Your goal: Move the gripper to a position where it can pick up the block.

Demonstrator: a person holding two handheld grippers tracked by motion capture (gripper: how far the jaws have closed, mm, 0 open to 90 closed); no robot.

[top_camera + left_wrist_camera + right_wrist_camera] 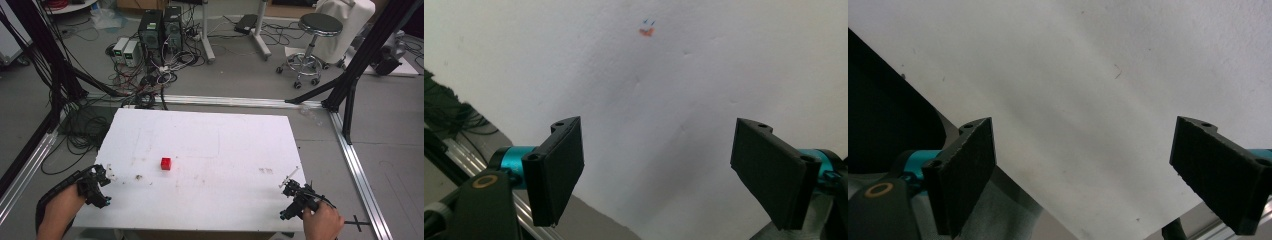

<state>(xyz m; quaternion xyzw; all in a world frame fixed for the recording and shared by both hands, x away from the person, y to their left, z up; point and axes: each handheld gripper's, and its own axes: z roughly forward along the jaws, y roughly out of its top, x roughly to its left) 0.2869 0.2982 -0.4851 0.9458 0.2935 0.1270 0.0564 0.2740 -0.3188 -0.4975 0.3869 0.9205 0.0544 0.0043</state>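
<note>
A small red cube sits on the white worktop, ahead of both tools and nearer the left hand-held gripper, well apart from each. The left hand-held gripper hangs over the worktop's near left edge, jaws spread wide and empty. The right hand-held gripper is at the near right corner, its jaws likewise wide apart, holding nothing.

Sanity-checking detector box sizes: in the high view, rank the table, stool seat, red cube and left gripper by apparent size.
1. Table, by far the largest.
2. Stool seat; it stands farther from the camera, so its real size is unsure.
3. Left gripper, somewhat smaller as it looks.
4. Red cube, clearly the smallest.
</note>
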